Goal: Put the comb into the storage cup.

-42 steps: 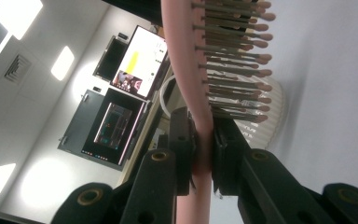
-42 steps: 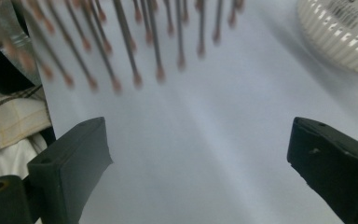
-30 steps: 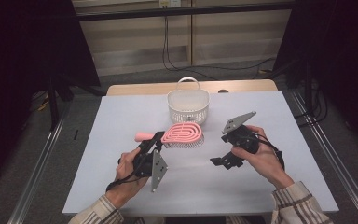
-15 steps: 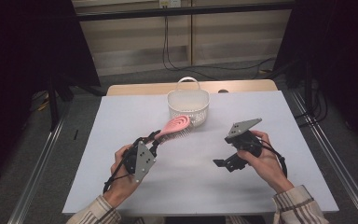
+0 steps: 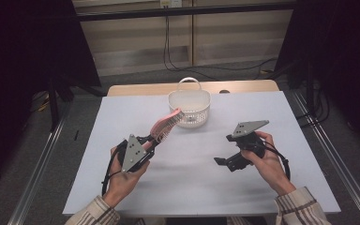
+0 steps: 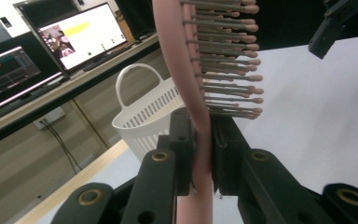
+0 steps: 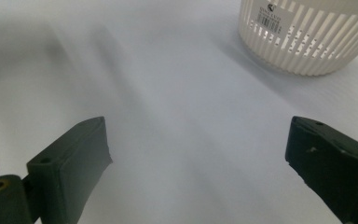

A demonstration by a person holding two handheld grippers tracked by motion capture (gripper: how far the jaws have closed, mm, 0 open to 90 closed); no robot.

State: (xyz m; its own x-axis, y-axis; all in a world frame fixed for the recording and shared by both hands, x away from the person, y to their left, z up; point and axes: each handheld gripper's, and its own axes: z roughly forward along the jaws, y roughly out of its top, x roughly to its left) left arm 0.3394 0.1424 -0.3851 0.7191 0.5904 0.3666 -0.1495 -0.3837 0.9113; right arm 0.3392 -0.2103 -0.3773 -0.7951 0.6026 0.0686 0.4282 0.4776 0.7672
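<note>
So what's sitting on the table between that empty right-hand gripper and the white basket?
Nothing: in the right gripper view, only bare white table stretches from the open right gripper to the basket.

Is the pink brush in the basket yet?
Not yet: the pink brush, clamped in the left gripper, is beside the basket.

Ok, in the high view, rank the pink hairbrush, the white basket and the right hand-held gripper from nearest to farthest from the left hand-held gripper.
1. Pink hairbrush: clamped in the left hand-held gripper, head raised toward the basket.
2. White basket: beyond the brush, at the table's far middle.
3. Right hand-held gripper: across the table to the right, jaws open and empty.
</note>
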